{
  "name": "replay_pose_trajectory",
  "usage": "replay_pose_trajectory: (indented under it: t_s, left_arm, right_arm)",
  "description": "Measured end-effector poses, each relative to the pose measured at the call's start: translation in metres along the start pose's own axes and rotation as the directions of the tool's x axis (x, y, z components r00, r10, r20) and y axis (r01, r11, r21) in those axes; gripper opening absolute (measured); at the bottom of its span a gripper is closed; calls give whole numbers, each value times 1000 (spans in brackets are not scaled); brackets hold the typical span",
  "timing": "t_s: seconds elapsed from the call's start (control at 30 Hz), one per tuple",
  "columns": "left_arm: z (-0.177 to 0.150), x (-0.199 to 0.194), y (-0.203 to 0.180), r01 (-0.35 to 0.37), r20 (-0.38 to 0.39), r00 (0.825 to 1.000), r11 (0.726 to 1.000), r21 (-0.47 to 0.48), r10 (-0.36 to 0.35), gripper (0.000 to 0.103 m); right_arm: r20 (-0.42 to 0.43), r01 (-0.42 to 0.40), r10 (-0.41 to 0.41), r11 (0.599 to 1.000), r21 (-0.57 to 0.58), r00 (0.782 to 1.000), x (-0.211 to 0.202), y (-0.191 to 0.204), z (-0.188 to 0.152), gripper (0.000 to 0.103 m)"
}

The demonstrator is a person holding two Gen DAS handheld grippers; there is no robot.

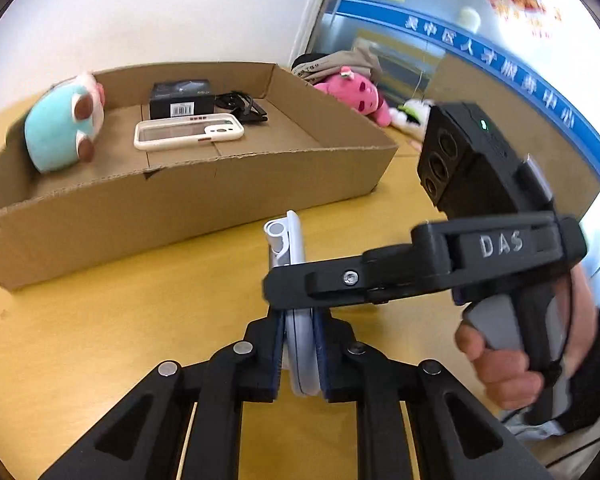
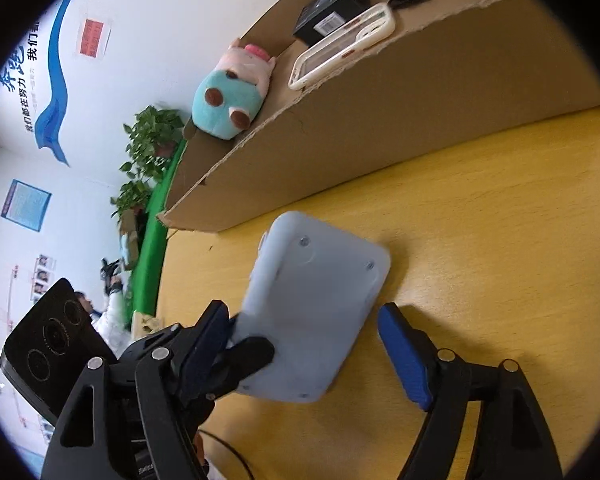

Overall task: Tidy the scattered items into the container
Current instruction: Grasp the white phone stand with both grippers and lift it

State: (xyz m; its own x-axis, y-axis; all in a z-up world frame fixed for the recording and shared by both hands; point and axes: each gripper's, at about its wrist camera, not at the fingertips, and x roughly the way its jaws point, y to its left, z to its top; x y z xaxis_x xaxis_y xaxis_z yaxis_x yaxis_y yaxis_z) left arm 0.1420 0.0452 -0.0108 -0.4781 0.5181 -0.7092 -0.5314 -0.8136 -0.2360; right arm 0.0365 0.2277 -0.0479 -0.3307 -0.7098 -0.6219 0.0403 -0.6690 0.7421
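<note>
A flat pale blue-grey device (image 1: pixel 296 240) stands on edge over the yellow table (image 1: pixel 100 340), just in front of the cardboard box (image 1: pixel 180 208). My left gripper (image 1: pixel 300 320) is shut on its near end, pads pressed on both faces. In the right wrist view the device (image 2: pixel 320 304) shows its screwed back. My right gripper (image 2: pixel 308 344) is open around it, and its right pad (image 2: pixel 404 356) stands clear of the device's edge. A left gripper finger (image 2: pixel 252 356) clamps the device's lower left corner. Inside the box lie a teal and pink plush (image 1: pixel 60 124), a black carton (image 1: pixel 180 100), a white phone case (image 1: pixel 188 132) and a black cable (image 1: pixel 240 106).
A hand (image 1: pixel 500 364) holds the right gripper's handle, whose black arm (image 1: pixel 420 272) crosses just ahead of my left fingers. Behind the box on the right lie a pink plush (image 1: pixel 360 92), a white and green toy (image 1: pixel 410 114) and a heap of clothes (image 1: pixel 340 64).
</note>
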Motion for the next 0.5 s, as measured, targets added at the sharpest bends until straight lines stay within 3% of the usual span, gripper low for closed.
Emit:
replay_pose_trajectory:
  t_s: [0.23, 0.5]
  left_arm:
    - [1, 1, 1, -9, -8, 1000, 1000, 4, 9, 16]
    - [-5, 7, -16, -45, -14, 999, 998, 53, 46, 24]
  right_arm:
    - [4, -23, 23, 1000, 20, 1000, 5, -5, 1, 69]
    - [16, 57, -56, 997, -51, 998, 4, 6, 3, 66]
